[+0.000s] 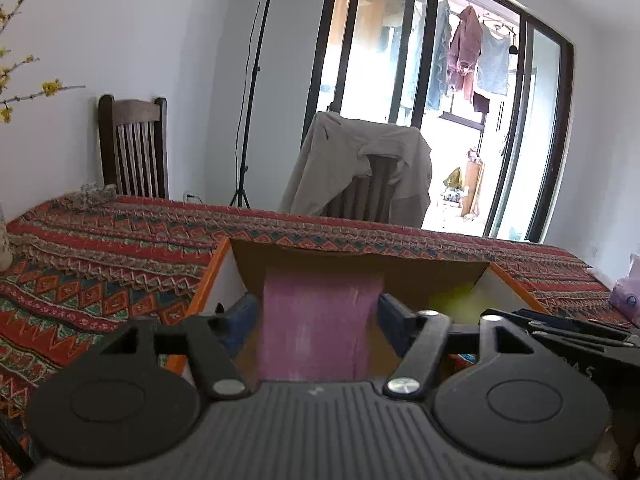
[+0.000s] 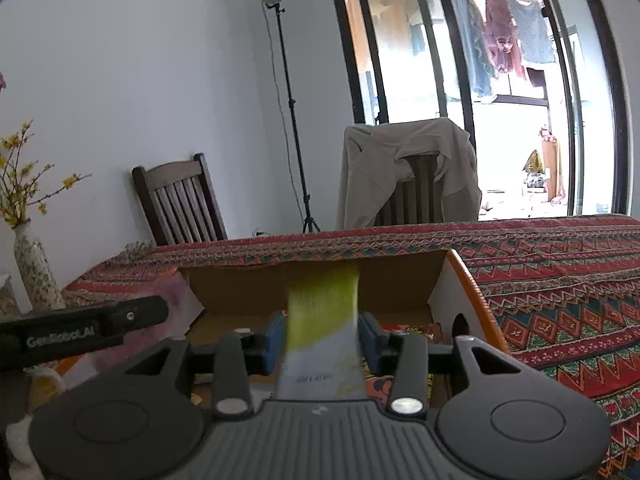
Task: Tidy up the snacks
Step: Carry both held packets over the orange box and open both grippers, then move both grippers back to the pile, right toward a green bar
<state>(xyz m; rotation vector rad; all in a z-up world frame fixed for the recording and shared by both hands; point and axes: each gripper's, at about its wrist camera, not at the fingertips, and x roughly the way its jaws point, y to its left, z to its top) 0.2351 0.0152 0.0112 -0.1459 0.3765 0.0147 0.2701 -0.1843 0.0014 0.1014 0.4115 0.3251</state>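
On the left, the left gripper [image 1: 318, 322], a black moulded-plastic body with ribbed top plate and blue finger pads [image 1: 244, 316], has its jaws drawn in against the two sides of a flat, matte pink snack packet [image 1: 320, 320], which stands upright between the pads and reaches forward over the open corrugated cardboard box with an orange rim and white outer walls [image 1: 208, 280]. The packet's surface is blurred, so no print can be read. The box rests on the table covered by a woven cloth with red, orange and teal zigzag bands [image 1: 100, 264]. Further right, the right gripper [image 2: 322, 340], of the same black plastic construction with blue pads [image 2: 274, 340], has its jaws closed to a narrow gap on a slim yellow-green and white snack packet [image 2: 322, 320], held upright above the same cardboard box [image 2: 460, 292]; the lower white part carries small dark print that cannot be read. Colourful wrappers lie on the box floor beneath this gripper, too hidden to identify. Behind the table stand a dark slatted wooden chair [image 2: 180, 200], a thin black metal lamp stand with a round head [image 2: 280, 60] and a second chair draped with a beige fabric jacket [image 2: 408, 168].
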